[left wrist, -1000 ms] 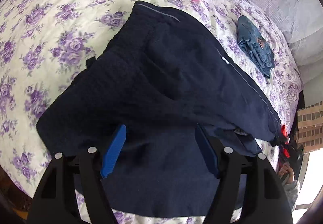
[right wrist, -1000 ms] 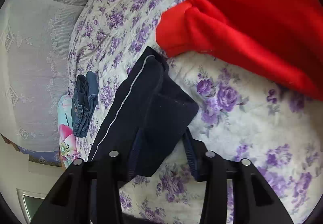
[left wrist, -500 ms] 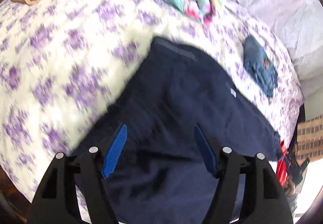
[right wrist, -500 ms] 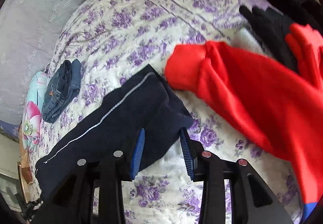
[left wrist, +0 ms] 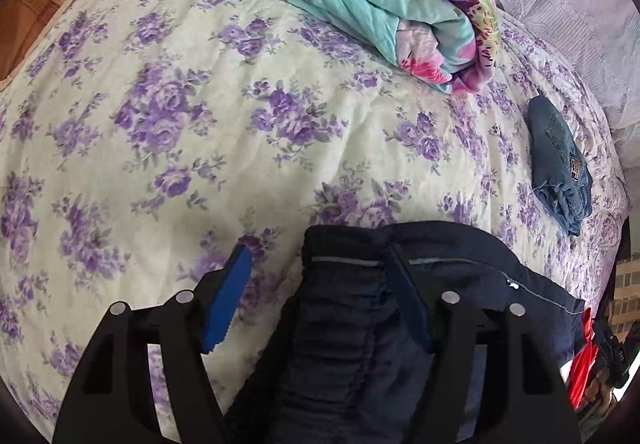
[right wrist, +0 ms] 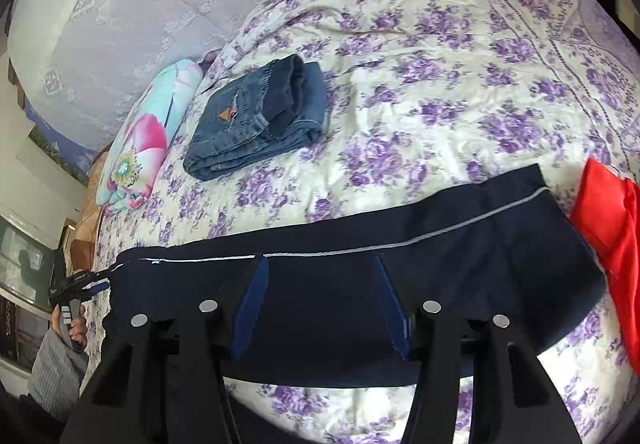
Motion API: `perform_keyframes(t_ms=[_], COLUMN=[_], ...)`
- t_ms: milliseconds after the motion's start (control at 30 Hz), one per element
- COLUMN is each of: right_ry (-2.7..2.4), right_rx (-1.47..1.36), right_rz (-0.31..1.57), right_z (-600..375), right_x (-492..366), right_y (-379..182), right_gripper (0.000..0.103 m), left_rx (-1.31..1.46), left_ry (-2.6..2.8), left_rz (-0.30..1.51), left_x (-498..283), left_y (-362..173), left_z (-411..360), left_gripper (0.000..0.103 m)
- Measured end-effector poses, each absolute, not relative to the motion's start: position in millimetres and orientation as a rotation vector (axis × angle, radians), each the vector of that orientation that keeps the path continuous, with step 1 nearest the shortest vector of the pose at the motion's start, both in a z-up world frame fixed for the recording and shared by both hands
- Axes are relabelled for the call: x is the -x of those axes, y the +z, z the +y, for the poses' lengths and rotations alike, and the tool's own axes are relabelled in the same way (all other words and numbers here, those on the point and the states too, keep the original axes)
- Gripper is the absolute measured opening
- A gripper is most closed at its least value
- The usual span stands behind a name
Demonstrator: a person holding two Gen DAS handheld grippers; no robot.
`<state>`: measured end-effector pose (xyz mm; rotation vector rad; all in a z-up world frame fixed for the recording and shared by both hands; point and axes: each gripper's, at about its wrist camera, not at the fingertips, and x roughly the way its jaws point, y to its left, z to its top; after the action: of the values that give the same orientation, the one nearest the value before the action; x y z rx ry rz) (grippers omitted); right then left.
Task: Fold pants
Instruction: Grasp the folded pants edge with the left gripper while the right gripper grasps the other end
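Now lay stretched lengthwise across the floral bed [right wrist: 440,56]: navy pants [right wrist: 400,276], doubled leg on leg, likely pulled flat for another fold. Left tongs [left wrist: 316,284] spread apart over the gathered waistband; right tongs [right wrist: 320,284] likewise apart, above the legs, gripping nothing. Folded jeans [right wrist: 260,124] nearby.

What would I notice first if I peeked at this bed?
Probably the dark navy pants stretched along the near edge of the flowery bed, under both open tools. Next, the bright red cloth at their right end, then the folded jeans farther back.
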<state>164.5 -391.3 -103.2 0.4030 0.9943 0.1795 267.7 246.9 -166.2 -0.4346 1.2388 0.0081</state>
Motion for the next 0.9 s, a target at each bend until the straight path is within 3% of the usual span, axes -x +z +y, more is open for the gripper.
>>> perform_keyframes(t_ms=[67, 133, 233, 367, 667, 900], right_ry=[0.215, 0.253, 0.34, 0.474, 0.737, 0.805], right_rx=[-0.381, -0.343, -0.259, -0.093, 0.189, 0.315], right_rz=[1.003, 1.016, 1.026, 1.055, 1.205, 1.288], right_z=[-378, -365, -342, -310, -252, -233], right_x=[-174, -186, -207, -238, -290, -299], right_y=[-104, -105, -107, -114, -156, -180], right_gripper=[0.056, 0.056, 0.056, 0.055, 0.039, 0.036], left_rx=[0.471, 0.503, 0.48, 0.491, 0.475, 0.459], left_ry=[-0.03, -0.065, -0.053, -0.046, -0.028, -0.017], left_rz=[1.244, 1.239, 1.217, 1.193, 1.204, 1.209], left_x=[-273, -278, -277, -275, -276, -278], left_y=[-174, -178, -171, -159, -152, -150], left_z=[248, 245, 243, 248, 245, 242], left_gripper=[0.062, 0.04, 0.038, 0.025, 0.023, 0.023])
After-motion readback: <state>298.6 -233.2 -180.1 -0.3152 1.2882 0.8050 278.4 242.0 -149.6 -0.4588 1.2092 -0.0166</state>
